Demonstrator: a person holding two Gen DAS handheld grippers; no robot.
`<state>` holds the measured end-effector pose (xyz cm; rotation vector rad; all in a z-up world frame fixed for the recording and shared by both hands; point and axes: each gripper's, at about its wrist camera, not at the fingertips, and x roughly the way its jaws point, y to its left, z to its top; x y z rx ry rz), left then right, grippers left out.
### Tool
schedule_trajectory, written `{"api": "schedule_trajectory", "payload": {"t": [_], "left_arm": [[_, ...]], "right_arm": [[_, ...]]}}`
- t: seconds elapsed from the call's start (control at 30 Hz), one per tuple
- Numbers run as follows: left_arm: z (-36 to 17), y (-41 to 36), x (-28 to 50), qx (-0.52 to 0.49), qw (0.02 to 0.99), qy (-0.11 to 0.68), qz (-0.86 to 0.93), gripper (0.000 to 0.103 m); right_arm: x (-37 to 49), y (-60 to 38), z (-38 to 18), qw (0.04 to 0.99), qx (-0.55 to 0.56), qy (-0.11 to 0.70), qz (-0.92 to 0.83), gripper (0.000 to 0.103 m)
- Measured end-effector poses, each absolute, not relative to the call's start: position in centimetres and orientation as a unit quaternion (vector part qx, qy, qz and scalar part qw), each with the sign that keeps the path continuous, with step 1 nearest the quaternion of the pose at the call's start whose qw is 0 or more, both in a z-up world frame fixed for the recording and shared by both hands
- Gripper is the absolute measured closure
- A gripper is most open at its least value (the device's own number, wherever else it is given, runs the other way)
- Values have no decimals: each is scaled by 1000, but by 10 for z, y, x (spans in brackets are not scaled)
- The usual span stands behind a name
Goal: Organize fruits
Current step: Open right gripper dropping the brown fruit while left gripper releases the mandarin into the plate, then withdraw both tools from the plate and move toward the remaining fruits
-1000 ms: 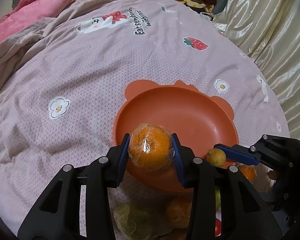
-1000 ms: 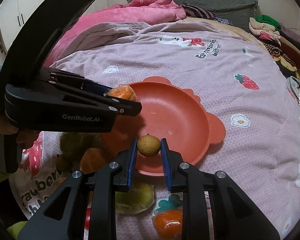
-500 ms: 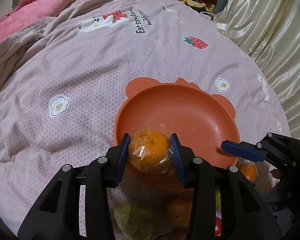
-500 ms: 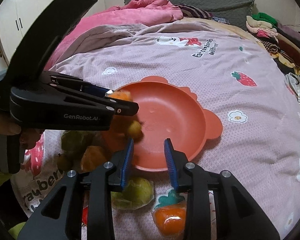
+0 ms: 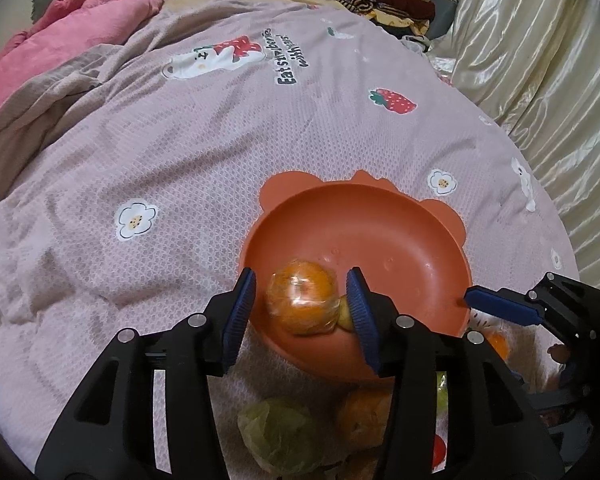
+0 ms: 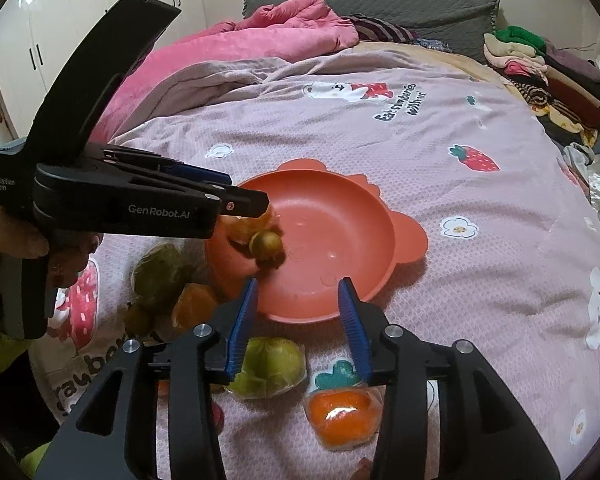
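A: Orange plastic, that bowl (image 5: 400, 224), with bear-ear tabs on its rim, sitting on the pink printed bedspread (image 5: 180, 152).

B: And the wrapped orange (image 5: 302, 302)?

A: Inside the bowl, against its near-left wall. The left gripper (image 5: 302, 312) has its jaws spread wider than the fruit, with a gap on both sides.

B: Anything beside it?

A: A small yellow-green fruit (image 6: 266, 243), touching the orange on the bowl's floor.

B: The right gripper (image 6: 298, 320)?

A: Jaws parted and holding nothing, hovering over the bowl's near rim.

B: What lies outside the bowl?

A: On the bedspread by the near rim: a wrapped green fruit (image 6: 272, 366), another wrapped orange (image 6: 342, 414), and more fruit (image 6: 160, 268) off the bowl's left side.
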<state>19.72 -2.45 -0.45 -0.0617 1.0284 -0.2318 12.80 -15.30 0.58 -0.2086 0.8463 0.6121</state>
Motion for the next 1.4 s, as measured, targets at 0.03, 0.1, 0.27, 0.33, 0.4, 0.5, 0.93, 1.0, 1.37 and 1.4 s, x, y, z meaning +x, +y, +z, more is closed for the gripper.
{"api": "schedule_trajectory", "payload": {"t": [0.03,0.1,0.27,0.33,0.4,0.5,0.93,1.0,1.37,1.4], "left_arm": [[-4,-24,196,-30,864,490,-110,63],[-1,-23,195,-31,867,486,-109,59],[7,-22,188,-31,874,473,-106,57],[10,-21,184,-30,877,469,-104,56],[12,-20,181,-31,879,464,-102,54],[17,-18,175,-32,885,455,-97,49],[29,-12,151,-36,896,434,-85,35],[31,-9,147,-40,898,431,-81,33],[39,2,129,-52,905,418,-67,21],[40,2,127,-51,905,417,-67,20]], "right_arm": [[127,-154,6,862,-99,403,291,61],[126,-155,7,863,-98,402,289,61],[124,-157,12,867,-93,398,286,57],[123,-158,14,868,-92,397,284,56],[122,-159,15,869,-91,396,283,56],[120,-161,18,871,-91,394,280,54],[113,-169,27,879,-84,386,267,44],[112,-171,29,881,-82,384,264,41],[104,-190,37,892,-71,375,241,33],[103,-192,37,892,-71,375,240,33]]}}
